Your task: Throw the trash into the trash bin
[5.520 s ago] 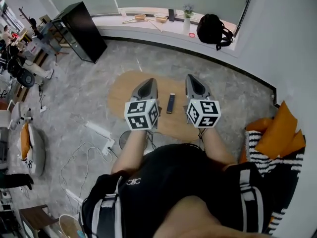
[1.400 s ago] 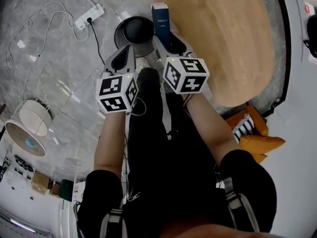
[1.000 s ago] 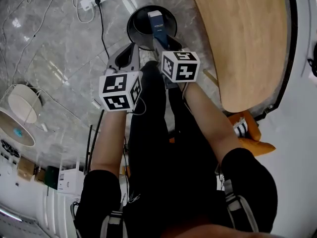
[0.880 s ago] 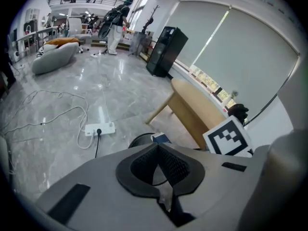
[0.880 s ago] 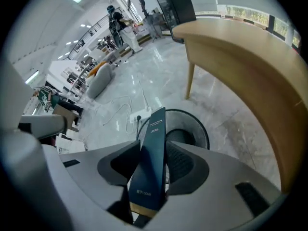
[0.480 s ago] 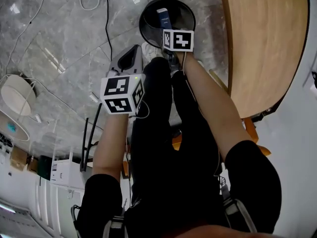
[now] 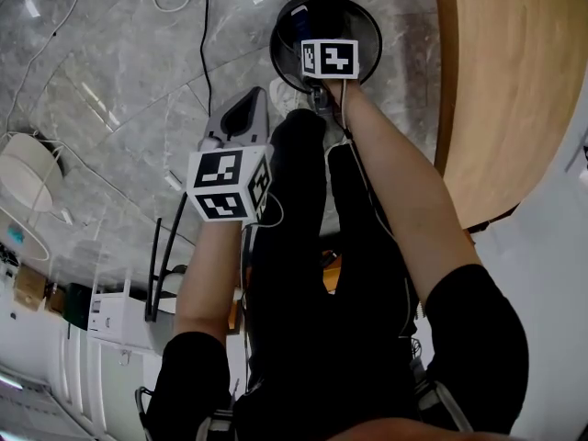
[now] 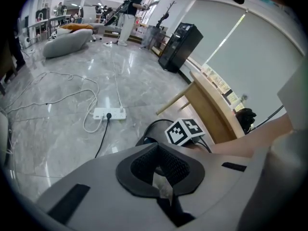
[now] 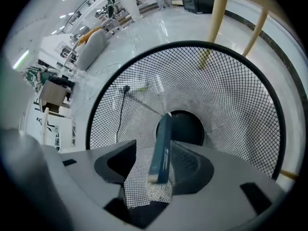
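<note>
The black mesh trash bin (image 7: 369,28) stands on the floor by my feet. My right gripper (image 9: 153,148) points steeply down into the bin's mouth (image 9: 231,95), and its marker cube (image 7: 329,58) hides the jaws in the head view. A slim dark-blue box (image 9: 161,141) stands between the jaws. It leans on the right pad, and mesh shows through a gap at the left pad. These jaws have just been opening. My left gripper (image 7: 250,107) hangs left of the bin, above the floor. It (image 8: 157,150) is shut with nothing in it.
A white power strip (image 8: 109,113) with looping cables lies on the grey marble floor (image 7: 110,81) left of the bin. The wooden table (image 7: 514,81) stands to the right, its legs (image 9: 216,13) just behind the bin. A white round lamp (image 7: 23,177) sits at far left.
My right gripper has gone down with the blue box, from above the bin's rim into its mouth; its cube now covers the box in the head view. The left gripper sank a little.
</note>
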A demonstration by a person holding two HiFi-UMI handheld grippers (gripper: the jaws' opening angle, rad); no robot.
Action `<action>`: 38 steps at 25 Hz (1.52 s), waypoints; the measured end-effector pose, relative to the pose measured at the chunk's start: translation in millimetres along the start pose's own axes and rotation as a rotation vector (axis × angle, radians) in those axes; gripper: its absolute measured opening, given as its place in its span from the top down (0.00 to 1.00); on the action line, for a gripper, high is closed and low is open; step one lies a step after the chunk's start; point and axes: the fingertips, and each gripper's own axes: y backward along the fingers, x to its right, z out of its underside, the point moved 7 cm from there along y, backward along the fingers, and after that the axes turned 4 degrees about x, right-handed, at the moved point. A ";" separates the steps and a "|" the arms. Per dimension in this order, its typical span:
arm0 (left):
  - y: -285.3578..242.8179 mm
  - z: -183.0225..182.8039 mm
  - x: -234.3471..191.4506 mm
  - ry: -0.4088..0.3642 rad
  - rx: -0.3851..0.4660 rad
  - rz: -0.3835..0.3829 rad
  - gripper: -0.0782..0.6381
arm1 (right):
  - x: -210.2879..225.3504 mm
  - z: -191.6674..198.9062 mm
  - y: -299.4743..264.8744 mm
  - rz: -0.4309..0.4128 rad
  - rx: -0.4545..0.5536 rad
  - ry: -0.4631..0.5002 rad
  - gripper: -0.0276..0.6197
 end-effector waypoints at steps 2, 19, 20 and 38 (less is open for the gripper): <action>2.7 2.7 -0.3 0.007 0.002 -0.005 0.87 | -4.4 0.8 10.2 -0.003 0.042 0.028 0.63; 60.8 -49.3 80.8 0.017 0.252 -0.049 0.87 | -7.3 -7.9 269.3 -0.045 0.565 0.062 0.94; 69.0 -53.6 91.5 0.001 0.268 -0.052 0.87 | -8.0 -8.1 287.1 -0.063 0.589 0.049 0.94; 376.4 -196.8 344.8 -0.150 0.640 -0.019 0.87 | -78.1 -24.0 762.3 -0.042 1.239 0.293 0.94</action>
